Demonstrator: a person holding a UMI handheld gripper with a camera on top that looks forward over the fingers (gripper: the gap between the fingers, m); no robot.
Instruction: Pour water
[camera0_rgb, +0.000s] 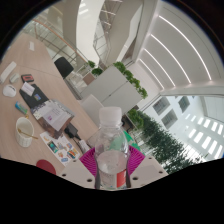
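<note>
While the scene beyond was tilted, a clear water bottle (111, 150) was held clamped between both pink pads (90, 160) of the gripper (110, 172).
The bottle was kept cap-forward, apparently for pouring; at ten o'clock, farther off, a white cup (25, 130) stood on a cluttered table (50, 105).

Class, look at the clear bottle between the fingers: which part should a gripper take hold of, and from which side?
Grip the bottle on its body, below the neck and cap, coming in level from the side. It stands upright, and its straight round wall gives the two pads flat, opposite contact. The gripper already has it so, a finger on each side of the lower body.
</note>
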